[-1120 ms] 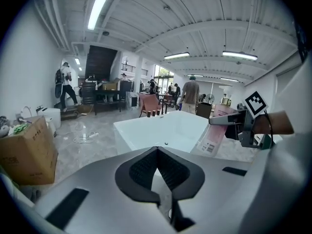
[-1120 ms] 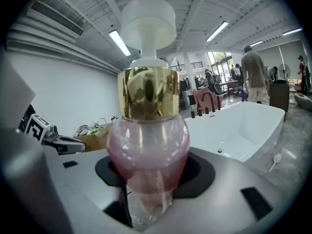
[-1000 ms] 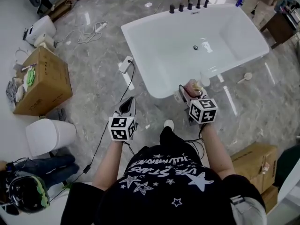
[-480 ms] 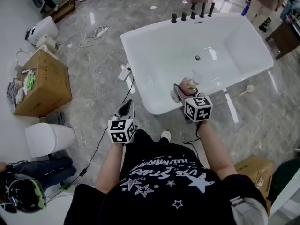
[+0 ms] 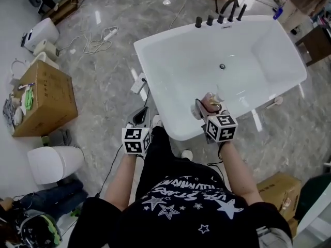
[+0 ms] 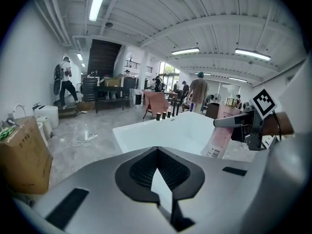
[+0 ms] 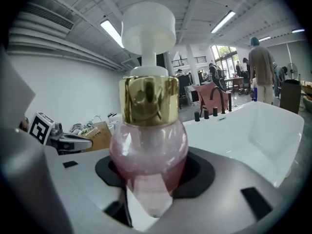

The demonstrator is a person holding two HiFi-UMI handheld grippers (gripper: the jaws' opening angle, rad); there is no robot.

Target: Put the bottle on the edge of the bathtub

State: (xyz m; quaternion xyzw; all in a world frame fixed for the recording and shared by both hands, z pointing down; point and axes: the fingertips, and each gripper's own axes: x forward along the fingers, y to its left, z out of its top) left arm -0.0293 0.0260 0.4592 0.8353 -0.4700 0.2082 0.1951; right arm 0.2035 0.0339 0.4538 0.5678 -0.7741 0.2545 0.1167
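- bottle stands near upright: pump end up, base down, long axis approx vertical. In the left gripper view the bottle leans a bit, top toward the upper right, base toward the lower left.
- From the head view you look down on the bottle, so mostly the pump top & collar show.
- Looks: clear, rounded pink body w/ fine glitter, shiny gold collar, white pump w/ a flat round head. A white label w/ small print sits low on the body; print too small to read.
- right gripper pinches the bottle, jaws set wide, one pad each side of the pink body below the gold collar. The bottle sticks up & out past the jaw tips; the pump is the far end from the cam.
- In the head view the right gripper holds the bottle over the near edge of the white bathtub, just inside the rim. Can't tell if the base touches the rim.
- left gripper has its jaws pressed together, nothing btw them. In the head view the left gripper is off to the left, outside the tub, well apart from the bottle.
- Black taps at the tub's far end.
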